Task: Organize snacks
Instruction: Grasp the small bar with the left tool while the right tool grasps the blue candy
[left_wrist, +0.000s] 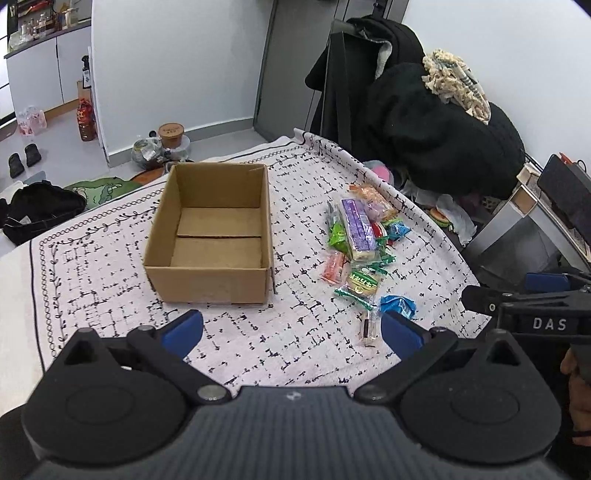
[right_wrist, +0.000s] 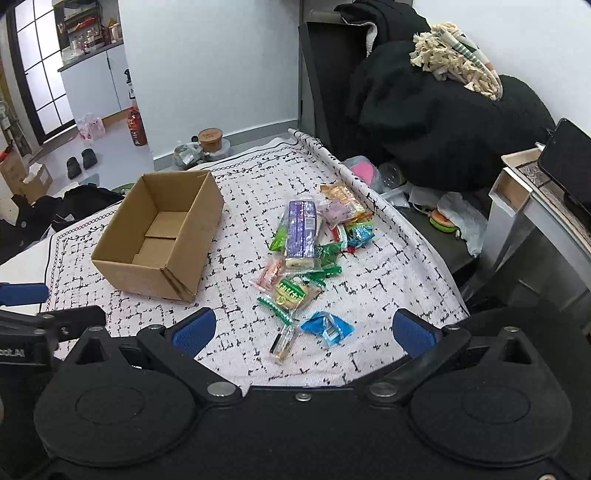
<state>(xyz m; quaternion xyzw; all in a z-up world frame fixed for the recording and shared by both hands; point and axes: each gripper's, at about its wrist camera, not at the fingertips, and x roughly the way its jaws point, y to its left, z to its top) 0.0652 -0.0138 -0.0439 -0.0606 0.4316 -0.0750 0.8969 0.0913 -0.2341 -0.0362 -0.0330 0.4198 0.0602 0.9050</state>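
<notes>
An empty brown cardboard box (left_wrist: 210, 236) (right_wrist: 159, 236) stands open on the patterned cloth. To its right lies a loose pile of wrapped snacks (left_wrist: 360, 240) (right_wrist: 310, 240), topped by a long purple packet (left_wrist: 355, 223) (right_wrist: 301, 228). A blue packet (left_wrist: 398, 306) (right_wrist: 327, 326) and a small clear-wrapped bar (left_wrist: 370, 328) (right_wrist: 283, 341) lie nearest me. My left gripper (left_wrist: 291, 332) hovers open in front of the box, holding nothing. My right gripper (right_wrist: 304, 330) hovers open just short of the blue packet and the small bar, holding nothing.
The white cloth with black marks (left_wrist: 110, 280) (right_wrist: 399, 266) covers the table. Black coats (left_wrist: 436, 125) (right_wrist: 443, 122) are heaped behind the far right edge. A phone (right_wrist: 567, 170) leans on a side table at right. Bags, shoes and a jar lie on the floor beyond.
</notes>
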